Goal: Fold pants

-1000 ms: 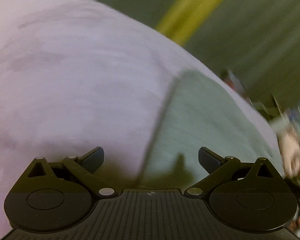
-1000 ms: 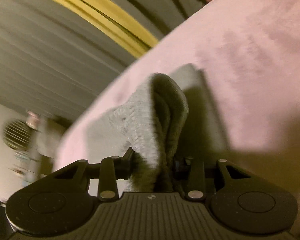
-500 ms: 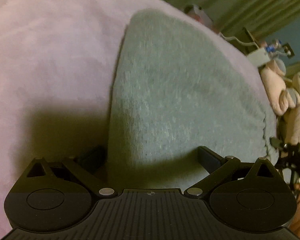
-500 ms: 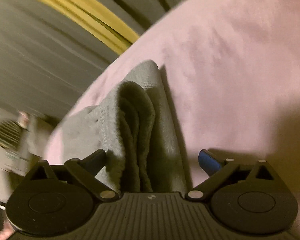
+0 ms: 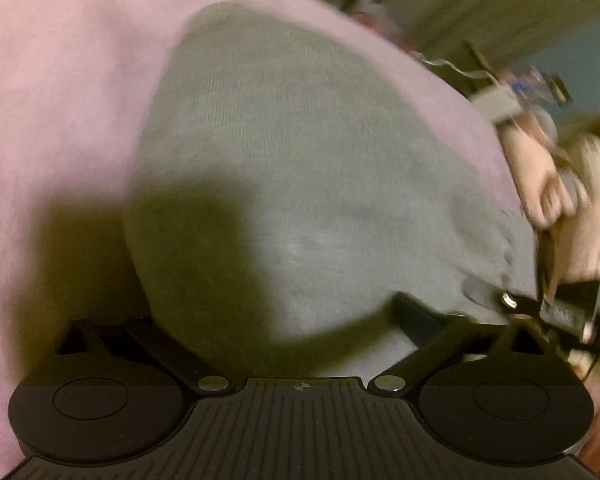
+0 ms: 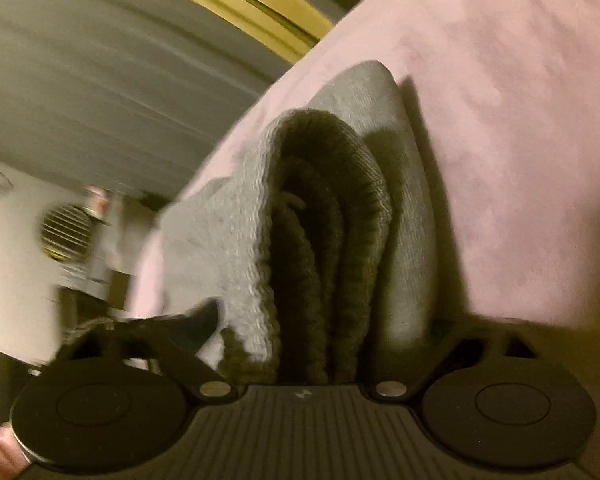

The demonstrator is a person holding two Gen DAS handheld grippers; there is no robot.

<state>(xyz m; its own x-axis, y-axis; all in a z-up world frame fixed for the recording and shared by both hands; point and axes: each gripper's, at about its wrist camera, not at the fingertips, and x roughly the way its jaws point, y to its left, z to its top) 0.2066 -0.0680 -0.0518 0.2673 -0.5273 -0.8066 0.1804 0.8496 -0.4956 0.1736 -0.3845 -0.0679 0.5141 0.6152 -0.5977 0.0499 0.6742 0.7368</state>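
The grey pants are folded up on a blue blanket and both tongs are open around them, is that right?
Not quite: the blanket is pink, not blue, as the right wrist view shows. The grey pants do lie folded on it, with the right tongs and left tongs open.

Both claws spread wide

Folded grey pants stand between spread jaws on pink cover.

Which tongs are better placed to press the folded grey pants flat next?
Probably the left tongs: open, low over the broad flat top of the pants on the pink cover. The right tongs are open at the thick stacked edge, facing it side-on.
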